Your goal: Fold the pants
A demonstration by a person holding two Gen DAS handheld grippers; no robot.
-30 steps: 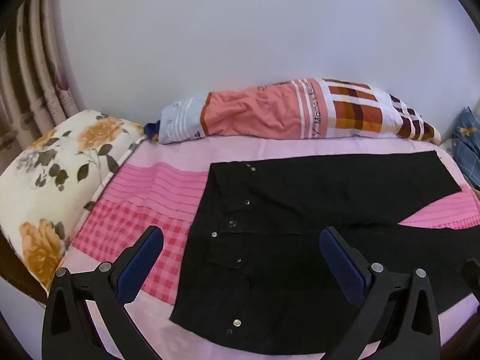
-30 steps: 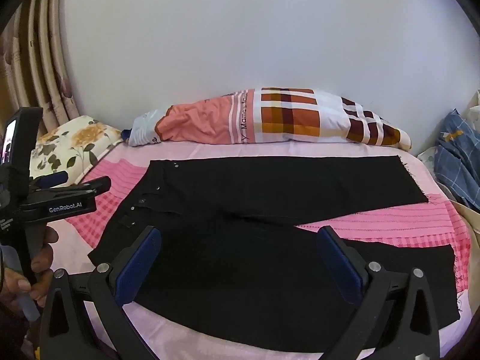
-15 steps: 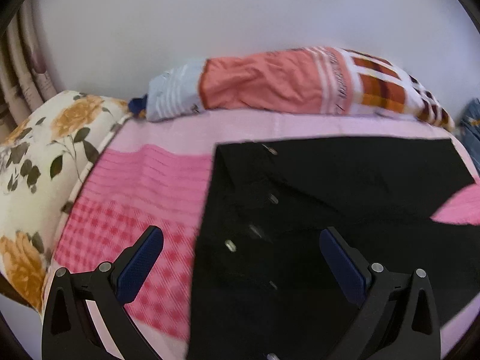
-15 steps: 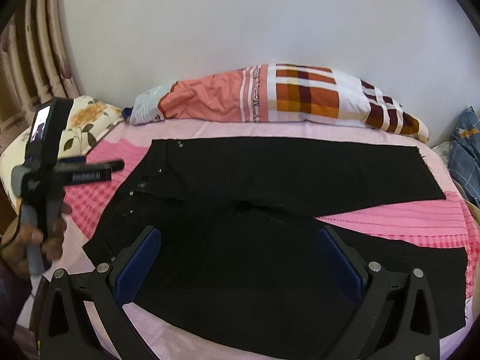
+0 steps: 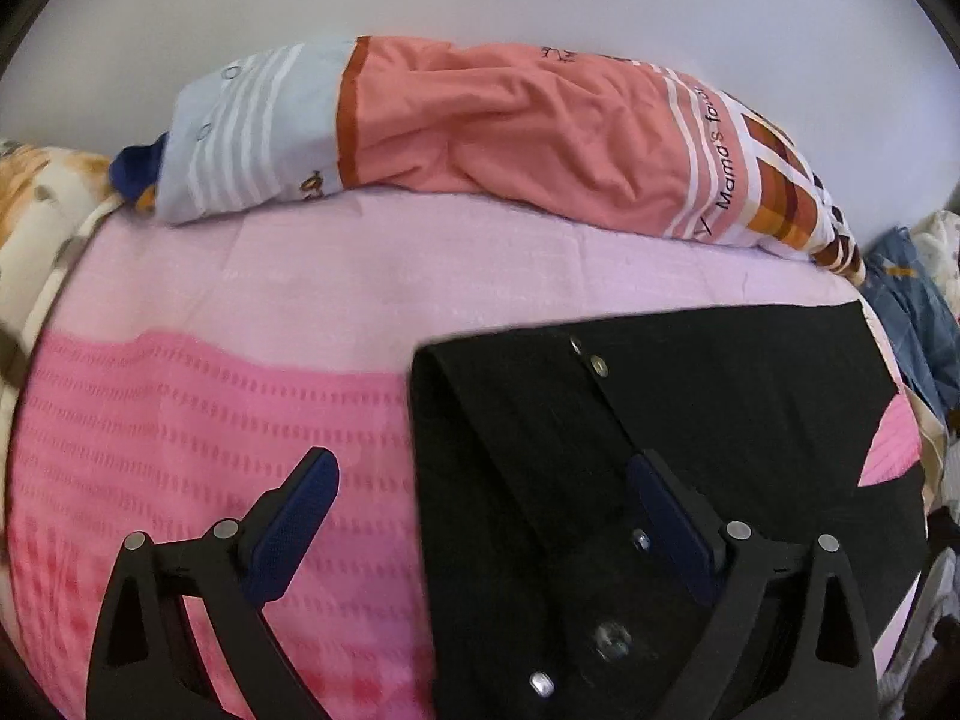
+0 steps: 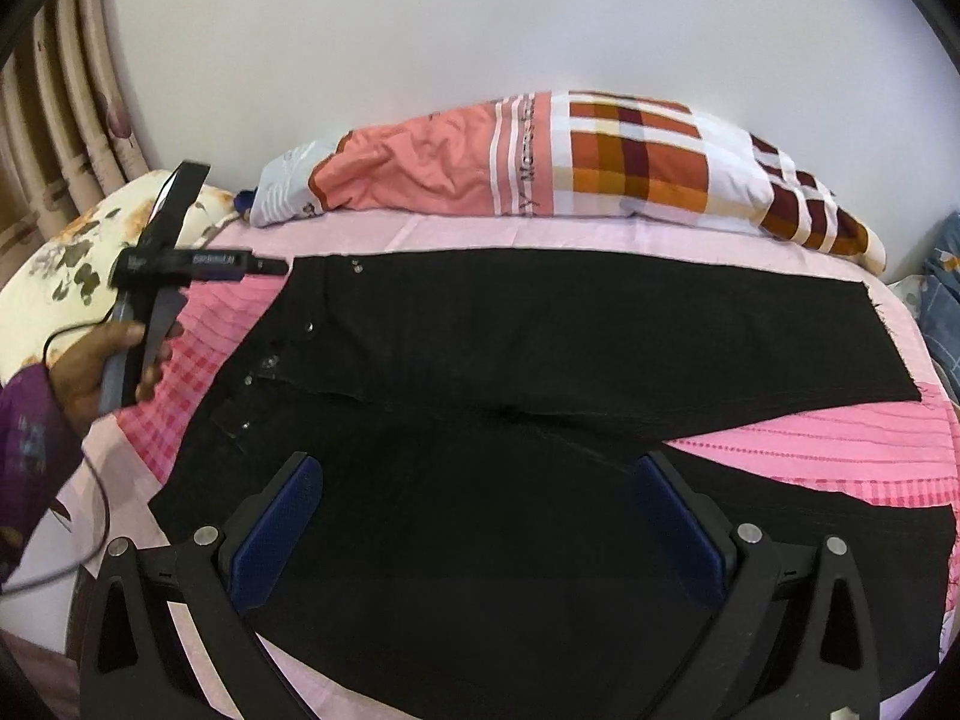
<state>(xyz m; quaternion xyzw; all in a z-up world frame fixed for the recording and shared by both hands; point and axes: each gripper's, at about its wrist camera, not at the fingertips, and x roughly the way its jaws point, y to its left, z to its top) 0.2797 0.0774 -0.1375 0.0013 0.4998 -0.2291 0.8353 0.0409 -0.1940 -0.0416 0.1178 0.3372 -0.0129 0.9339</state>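
Black pants lie flat on the pink bed cover, waist to the left, the two legs spread in a V to the right. My left gripper hovers low over the waistband. Its jaws are closing: one pad is over the pink cover, the other over black cloth, and the waist edge lies between them untouched. In the right wrist view the left gripper reaches the far waist corner, held by a hand. My right gripper stands open above the near leg, gripping nothing.
A long bolster in salmon and plaid lies along the white wall behind the pants. A floral pillow and curtain folds are at the left. Blue checked cloth is heaped at the right edge. A cable trails from the hand.
The left gripper has gone forward and down to the far waist corner, its jaws a little narrower. The right gripper has come slightly closer to the pants and stays wide.
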